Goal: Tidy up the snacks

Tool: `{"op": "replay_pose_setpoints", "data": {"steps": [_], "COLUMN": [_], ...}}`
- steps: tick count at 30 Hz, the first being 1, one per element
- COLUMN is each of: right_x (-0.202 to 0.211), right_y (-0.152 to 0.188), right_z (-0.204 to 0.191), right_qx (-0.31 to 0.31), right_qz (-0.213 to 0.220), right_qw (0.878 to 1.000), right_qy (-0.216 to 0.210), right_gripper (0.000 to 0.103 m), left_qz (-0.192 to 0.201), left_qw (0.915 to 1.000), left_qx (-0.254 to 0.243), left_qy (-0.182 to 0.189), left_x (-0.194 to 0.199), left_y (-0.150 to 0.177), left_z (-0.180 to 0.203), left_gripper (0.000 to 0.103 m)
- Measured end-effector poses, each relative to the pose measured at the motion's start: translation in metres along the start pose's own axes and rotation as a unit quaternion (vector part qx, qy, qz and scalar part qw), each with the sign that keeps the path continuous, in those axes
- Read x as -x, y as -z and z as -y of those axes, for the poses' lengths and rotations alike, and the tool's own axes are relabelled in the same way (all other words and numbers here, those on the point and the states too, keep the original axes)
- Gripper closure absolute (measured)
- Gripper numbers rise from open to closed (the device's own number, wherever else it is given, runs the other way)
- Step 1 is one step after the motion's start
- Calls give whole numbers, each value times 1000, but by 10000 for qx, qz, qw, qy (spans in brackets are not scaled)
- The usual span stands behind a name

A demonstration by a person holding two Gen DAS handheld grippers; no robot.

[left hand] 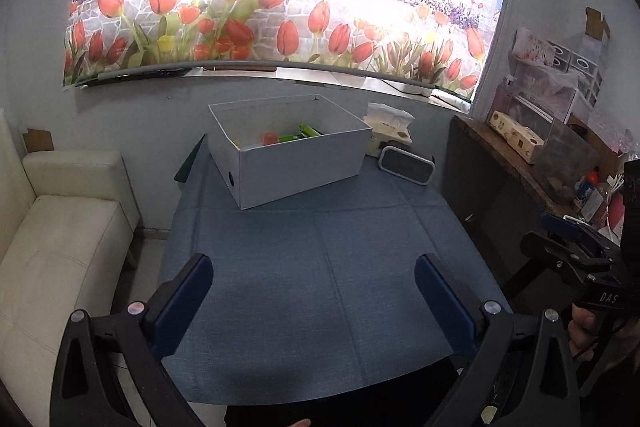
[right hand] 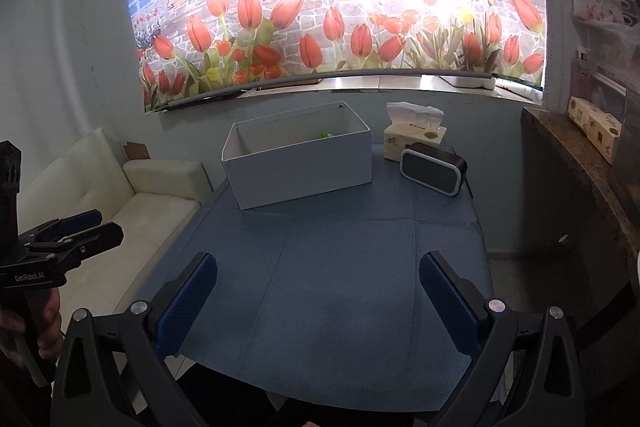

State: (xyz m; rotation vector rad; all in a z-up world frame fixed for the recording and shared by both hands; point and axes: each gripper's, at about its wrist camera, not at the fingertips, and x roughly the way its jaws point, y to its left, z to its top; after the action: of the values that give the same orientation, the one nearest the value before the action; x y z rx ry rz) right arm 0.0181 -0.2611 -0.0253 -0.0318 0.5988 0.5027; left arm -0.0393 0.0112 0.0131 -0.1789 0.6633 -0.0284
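1. Snacks (left hand: 298,135), green and orange, lie inside the white box (left hand: 304,171) at the desk's (left hand: 320,287) far side.
2. Left gripper (left hand: 314,303) hovers wide open, empty.
3. Right gripper (right hand: 318,301) likewise open, empty.

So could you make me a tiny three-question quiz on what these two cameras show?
1. True or false: both the left gripper and right gripper hold a snack.
2. Where do the snacks lie? A) in the white box B) on the blue cloth C) on the sofa
3. Fill in: beside the speaker stands a pack of ____.

Key: 1 false, both open and empty; 2 A; 3 tissues.
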Motion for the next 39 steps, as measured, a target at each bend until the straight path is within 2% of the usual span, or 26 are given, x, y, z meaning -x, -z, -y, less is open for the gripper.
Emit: {"op": "replay_pose_setpoints", "data": {"steps": [4, 11, 39], "right_x": [1, 1, 3], "right_y": [3, 2, -2], "right_z": [-8, -17, -14], "right_qx": [3, 146, 81], "right_qz": [-29, -31, 25], "right_qw": [9998, 9994, 9995], "right_qy": [-210, -325, -319], "right_gripper": [0, 0, 0], "left_qz": [46, -3, -16], "left_qw": [9999, 9999, 9998], "left_qx": [-110, -123, -191], "left_qy": [-22, -3, 61], "left_x": [4, 6, 2], "left_y": [-2, -3, -8], "left_z": [5, 6, 10], "left_gripper": [0, 0, 0]}}
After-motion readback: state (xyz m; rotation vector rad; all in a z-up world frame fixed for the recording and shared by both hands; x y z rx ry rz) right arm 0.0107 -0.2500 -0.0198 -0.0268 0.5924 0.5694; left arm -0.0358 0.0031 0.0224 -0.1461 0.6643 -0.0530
